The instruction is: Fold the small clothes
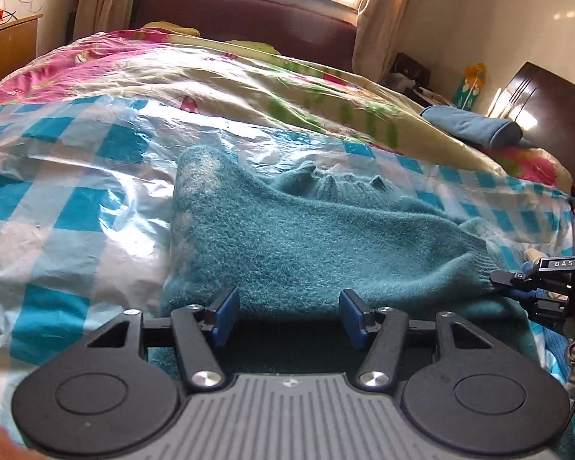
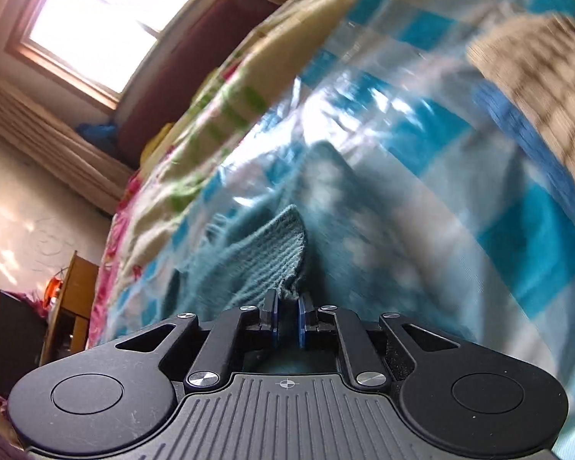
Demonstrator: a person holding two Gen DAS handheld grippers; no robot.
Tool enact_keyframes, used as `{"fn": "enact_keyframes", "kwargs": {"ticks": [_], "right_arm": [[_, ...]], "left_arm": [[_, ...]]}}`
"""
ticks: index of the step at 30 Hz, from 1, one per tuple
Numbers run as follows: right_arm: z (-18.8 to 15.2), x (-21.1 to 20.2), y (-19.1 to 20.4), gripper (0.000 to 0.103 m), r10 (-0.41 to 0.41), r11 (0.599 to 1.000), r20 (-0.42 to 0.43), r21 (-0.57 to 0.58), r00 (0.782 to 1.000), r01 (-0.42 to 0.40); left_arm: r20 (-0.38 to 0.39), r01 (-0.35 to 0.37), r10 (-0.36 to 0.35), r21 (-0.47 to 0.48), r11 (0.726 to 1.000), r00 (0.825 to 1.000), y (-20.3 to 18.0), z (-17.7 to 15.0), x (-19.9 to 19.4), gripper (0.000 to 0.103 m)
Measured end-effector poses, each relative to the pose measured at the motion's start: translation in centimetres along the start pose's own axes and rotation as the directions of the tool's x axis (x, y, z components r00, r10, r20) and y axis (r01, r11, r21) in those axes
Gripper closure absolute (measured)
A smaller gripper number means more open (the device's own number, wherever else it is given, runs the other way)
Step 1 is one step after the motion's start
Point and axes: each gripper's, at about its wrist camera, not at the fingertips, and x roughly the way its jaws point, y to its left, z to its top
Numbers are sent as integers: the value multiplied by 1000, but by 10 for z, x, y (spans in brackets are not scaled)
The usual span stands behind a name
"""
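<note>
Nearest the left wrist camera, the left hand-held gripper (image 1: pixel 289 308) stands with its blue pads well apart and nothing pinched between them; the near edge of the teal knitted garment (image 1: pixel 306 237) lies just ahead of and partly under them. That garment rests in a rumpled heap on the bed, on a clear plastic sheet (image 1: pixel 76 176) over blue-and-white checked bedding. To its right, the right hand-held gripper (image 1: pixel 496 281) reaches in from the frame edge and is clamped on the garment's ribbed cuff (image 1: pixel 467 268). The right wrist view (blurred and tilted) agrees: the pads have narrowed to a slit with a fold of teal knit pinched between them. Farther off lie a flowered quilt (image 1: pixel 211 65) and a blue roll (image 1: pixel 475 126).
</note>
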Motion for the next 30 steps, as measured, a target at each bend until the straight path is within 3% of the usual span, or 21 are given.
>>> {"fn": "enact_keyframes", "kwargs": {"ticks": [7, 12, 14, 15, 16, 17, 22, 25, 30], "right_arm": [[4, -7, 3, 85, 25, 1000, -19, -6, 1000, -25], [10, 4, 8, 63, 47, 999, -36, 9, 998, -47], [9, 10, 12, 67, 39, 999, -30, -3, 999, -39], [9, 11, 15, 82, 32, 999, -24, -18, 999, -33], [10, 9, 18, 91, 33, 999, -14, -34, 999, -34], [11, 6, 21, 93, 42, 998, -1, -46, 999, -42], [10, -1, 24, 93, -8, 993, 32, -116, 999, 12], [2, 8, 14, 94, -47, 992, 10, -120, 999, 47], [-2, 7, 12, 93, -44, 990, 19, -134, 999, 46]], "left_arm": [[1, 3, -3, 17, 1000, 1000, -4, 6, -3, 42], [10, 4, -4, 13, 1000, 1000, -5, 7, -3, 42], [18, 0, -1, 11, 1000, 1000, -4, 10, -4, 42], [29, -3, 3, 9, 1000, 1000, -3, 12, -6, 42], [42, -6, 6, 5, 1000, 999, -2, 14, -8, 42], [59, -9, 9, -5, 1000, 998, -1, 18, -9, 42], [74, -51, 57, -78, 996, 996, 14, 27, 7, 41], [5, -136, 137, -56, 989, 991, 21, 19, 29, 41], [27, -144, 144, -10, 990, 989, 16, 18, 20, 40]]}}
